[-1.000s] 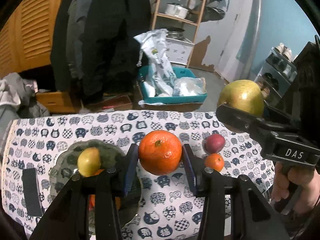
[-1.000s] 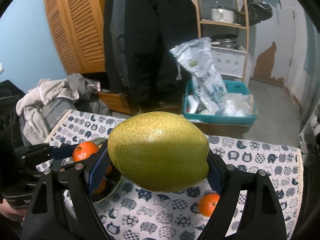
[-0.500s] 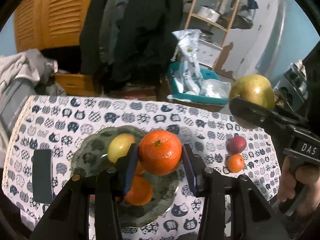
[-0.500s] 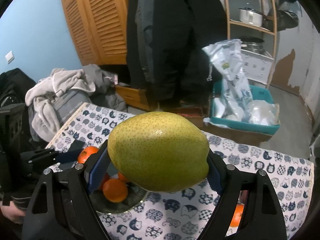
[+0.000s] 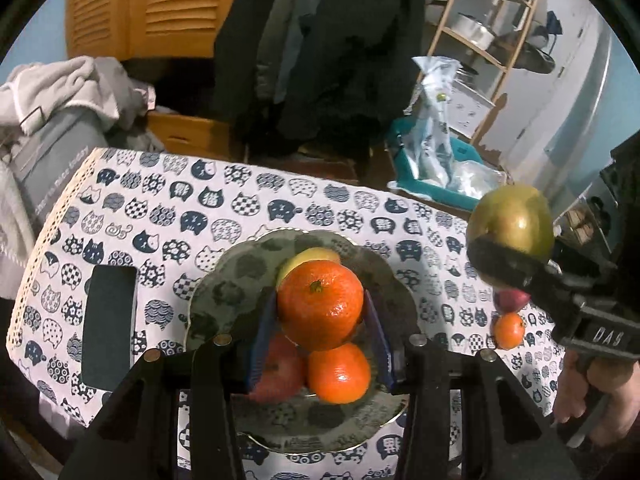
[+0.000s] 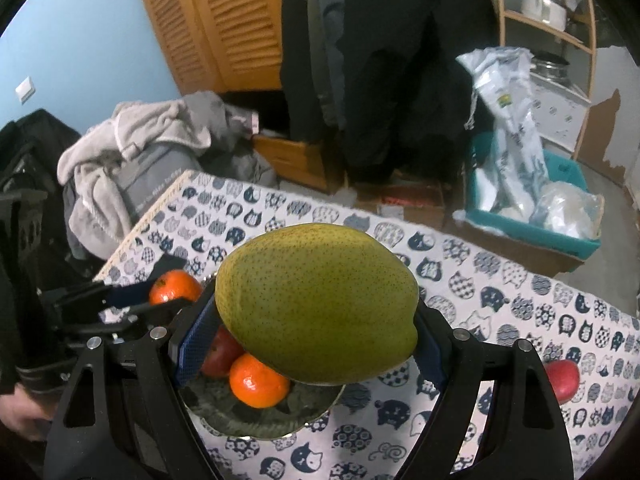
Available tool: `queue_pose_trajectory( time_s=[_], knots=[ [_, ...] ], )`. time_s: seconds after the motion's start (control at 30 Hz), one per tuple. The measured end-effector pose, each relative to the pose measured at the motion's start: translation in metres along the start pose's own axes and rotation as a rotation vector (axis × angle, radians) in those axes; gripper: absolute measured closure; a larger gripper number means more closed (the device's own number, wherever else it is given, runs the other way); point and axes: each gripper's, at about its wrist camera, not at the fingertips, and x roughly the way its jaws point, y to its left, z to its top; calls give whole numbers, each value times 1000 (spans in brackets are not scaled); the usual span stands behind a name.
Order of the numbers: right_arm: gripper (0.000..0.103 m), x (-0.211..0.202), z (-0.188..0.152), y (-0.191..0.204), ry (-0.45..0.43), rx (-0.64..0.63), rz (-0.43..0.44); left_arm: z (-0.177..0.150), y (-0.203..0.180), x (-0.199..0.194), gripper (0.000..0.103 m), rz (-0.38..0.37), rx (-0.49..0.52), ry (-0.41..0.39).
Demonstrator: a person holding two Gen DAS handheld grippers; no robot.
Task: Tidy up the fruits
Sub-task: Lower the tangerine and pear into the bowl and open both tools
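My left gripper (image 5: 320,324) is shut on an orange tangerine (image 5: 320,305) and hangs over the glass plate (image 5: 224,280). On the plate lie another tangerine (image 5: 339,372), a red apple (image 5: 280,372) and a yellow fruit (image 5: 308,257), half hidden. My right gripper (image 6: 312,340) is shut on a large green pear (image 6: 316,304), held above the plate's right side (image 6: 256,420). The left wrist view shows that pear (image 5: 512,216) at the right. A small red fruit (image 5: 512,301) and a tangerine (image 5: 509,330) lie on the cloth to the right of the plate.
The table wears a cat-print cloth (image 5: 160,208). A dark rectangular object (image 5: 108,328) lies left of the plate. Behind the table are a pile of clothes (image 6: 152,140), a teal bin with bags (image 6: 528,208) and a wooden shelf (image 5: 480,40).
Both grippers have moved left and down over the table with their fruit. The tangerine has come from right of the plate to over its middle; the pear now hangs over the plate's right side.
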Motion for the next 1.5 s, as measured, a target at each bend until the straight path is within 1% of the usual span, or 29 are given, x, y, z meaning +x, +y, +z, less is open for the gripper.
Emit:
queue_pose_trajectory(
  time_s=[0.2,0.3,0.37,0.57,0.77,0.87,1.0,1.07,1.17,1.37,1.5],
  knots=[
    [19,31,-11,7,72,-14,18,-1,11,8,58,18,-8,5],
    [19,44,-17,6,103,-18,16,-3,15,13,58,35,-4,7],
    [19,53,-22,5,124,-18,10,-4,18,16,58,33,-10,13],
    [19,74,-34,-3,184,0,12,-6,25,28,58,41,-25,40],
    [19,90,-45,-2,229,-6,15,-8,32,45,58,55,-38,79],
    [19,97,-49,0,248,-12,12,-9,37,52,58,63,-49,95],
    [19,105,-54,0,271,-18,10,-10,48,60,58,39,-106,126],
    [19,110,-57,0,284,-22,15,-11,50,62,58,40,-117,137],
    [19,115,-61,3,304,-30,22,-12,51,66,58,47,-117,146],
    [19,112,-58,-1,305,-1,36,-11,51,68,58,43,-120,152],
    [18,109,-57,2,295,-10,22,-12,48,69,52,41,-116,173]
  ],
)
